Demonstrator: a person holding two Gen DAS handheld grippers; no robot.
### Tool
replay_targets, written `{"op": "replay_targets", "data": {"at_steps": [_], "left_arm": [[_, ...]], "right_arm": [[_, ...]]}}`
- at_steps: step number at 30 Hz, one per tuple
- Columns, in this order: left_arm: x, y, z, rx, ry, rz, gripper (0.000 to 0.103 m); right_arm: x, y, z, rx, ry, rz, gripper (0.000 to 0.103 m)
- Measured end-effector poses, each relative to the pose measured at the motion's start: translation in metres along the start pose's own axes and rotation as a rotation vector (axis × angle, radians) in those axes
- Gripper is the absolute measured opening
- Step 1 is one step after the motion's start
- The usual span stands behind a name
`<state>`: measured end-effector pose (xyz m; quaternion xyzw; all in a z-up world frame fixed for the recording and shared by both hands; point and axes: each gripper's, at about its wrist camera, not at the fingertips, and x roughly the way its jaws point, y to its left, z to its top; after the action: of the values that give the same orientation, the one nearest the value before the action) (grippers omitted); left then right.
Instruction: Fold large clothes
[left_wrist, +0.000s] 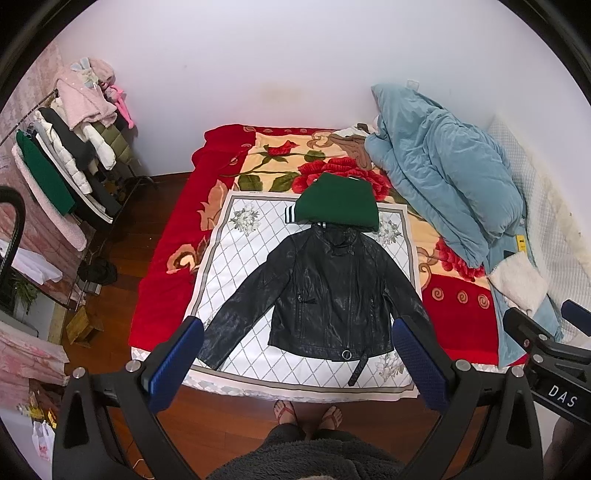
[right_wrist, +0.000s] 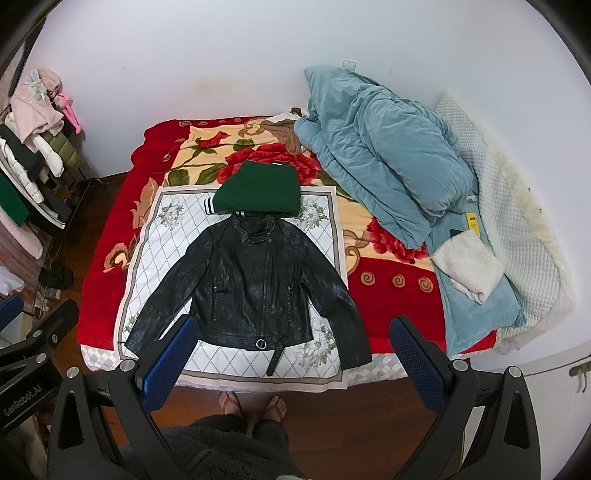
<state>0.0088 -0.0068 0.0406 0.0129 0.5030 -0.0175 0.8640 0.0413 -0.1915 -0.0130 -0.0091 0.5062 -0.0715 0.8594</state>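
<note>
A green top lies folded at the far end. The jacket lies flat, unfolded. Left gripper and right gripper hover released, empty.

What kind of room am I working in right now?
Most likely a home bedroom: a bed under a red floral blanket, a heaped blue duvet on it, and a loaded clothes rack by the wall. The black jacket lies spread out.
</note>
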Motion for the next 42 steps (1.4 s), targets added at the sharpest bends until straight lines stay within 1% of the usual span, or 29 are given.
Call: {"op": "replay_targets", "data": {"at_steps": [2,5,7,8,11,12,13,15,16,17,18,19,20,22,24,25,26,27,29,31,32,34,35,36,37,38,39,40,42], "left_arm": [[0.0,-0.001,-0.001,0.001,-0.001,-0.002,0.103],[0.003,0.003,0.012,0.006,-0.003,-0.009,0.103],[0.012,0.005,0.019,0.008,-0.023,0.0,0.103],[0.021,0.006,0.024,0.01,-0.04,0.012,0.103],[0.06,0.013,0.027,0.023,-0.07,0.043,0.103],[0.083,0.012,0.033,0.035,-0.082,0.076,0.103],[0.094,0.013,0.028,0.04,-0.088,0.085,0.103],[0.135,0.013,0.027,0.058,-0.097,0.117,0.103],[0.16,0.01,0.026,0.066,-0.088,0.139,0.103],[0.183,0.008,0.025,0.071,-0.079,0.148,0.103],[0.202,0.006,0.022,0.074,-0.064,0.158,0.103],[0.224,0.004,0.017,0.076,-0.038,0.172,0.103],[0.253,-0.002,0.015,0.076,-0.007,0.183,0.103],[0.299,-0.011,0.008,0.073,0.047,0.201,0.103],[0.344,-0.026,-0.004,0.069,0.085,0.228,0.103],[0.358,-0.031,-0.011,0.072,0.098,0.241,0.103],[0.384,-0.041,-0.017,0.081,0.123,0.264,0.103],[0.4,-0.046,-0.022,0.084,0.14,0.28,0.103],[0.442,-0.061,-0.035,0.084,0.195,0.299,0.103],[0.472,-0.069,-0.046,0.078,0.244,0.291,0.103],[0.492,-0.078,-0.055,0.086,0.274,0.281,0.103],[0.52,-0.094,-0.07,0.113,0.311,0.276,0.103],[0.537,-0.104,-0.08,0.137,0.336,0.273,0.103],[0.552,-0.112,-0.087,0.157,0.354,0.268,0.103],[0.564,-0.119,-0.092,0.176,0.367,0.265,0.103],[0.574,-0.126,-0.094,0.193,0.375,0.261,0.103],[0.586,-0.135,-0.1,0.224,0.382,0.259,0.103],[0.59,-0.137,-0.101,0.239,0.383,0.256,0.103],[0.6,-0.148,-0.106,0.272,0.372,0.229,0.103]], "right_arm": [[-0.001,0.002,0.001,0.002,0.001,0.0,0.103],[0.004,0.008,0.003,0.009,0.006,-0.003,0.103],[0.01,0.01,0.007,0.032,0.016,0.003,0.103],[0.022,0.012,0.007,0.045,0.012,0.009,0.103],[0.057,0.005,0.008,0.097,-0.003,0.023,0.103],[0.076,0.0,0.007,0.121,0.011,0.012,0.103],[0.095,-0.007,0.006,0.151,0.029,-0.002,0.103],[0.141,-0.027,0.001,0.234,0.067,-0.022,0.103],[0.165,-0.04,-0.004,0.281,0.091,-0.037,0.099],[0.196,-0.056,-0.013,0.341,0.125,-0.053,0.089],[0.222,-0.07,-0.022,0.395,0.16,-0.065,0.083],[0.245,-0.085,-0.034,0.445,0.193,-0.066,0.074],[0.28,-0.108,-0.052,0.526,0.24,-0.055,0.074],[0.325,-0.14,-0.082,0.643,0.29,-0.044,0.074],[0.381,-0.179,-0.124,0.789,0.34,-0.019,0.074],[0.405,-0.196,-0.144,0.856,0.36,-0.013,0.075],[0.433,-0.214,-0.166,0.921,0.378,-0.003,0.076],[0.461,-0.231,-0.189,0.979,0.415,-0.004,0.076],[0.506,-0.258,-0.231,1.087,0.453,-0.005,0.076],[0.545,-0.275,-0.27,1.177,0.49,-0.005,0.076],[0.57,-0.282,-0.292,1.222,0.497,0.017,0.076],[0.602,-0.287,-0.32,1.279,0.51,0.026,0.076],[0.624,-0.289,-0.337,1.31,0.508,0.043,0.076],[0.636,-0.289,-0.349,1.34,0.5,0.06,0.076],[0.647,-0.288,-0.358,1.37,0.482,0.09,0.076],[0.663,-0.286,-0.368,1.398,0.463,0.137,0.076],[0.673,-0.284,-0.374,1.42,0.449,0.162,0.077],[0.678,-0.283,-0.379,1.443,0.437,0.176,0.077],[0.678,-0.281,-0.384,1.487,0.378,0.191,0.076]]}}
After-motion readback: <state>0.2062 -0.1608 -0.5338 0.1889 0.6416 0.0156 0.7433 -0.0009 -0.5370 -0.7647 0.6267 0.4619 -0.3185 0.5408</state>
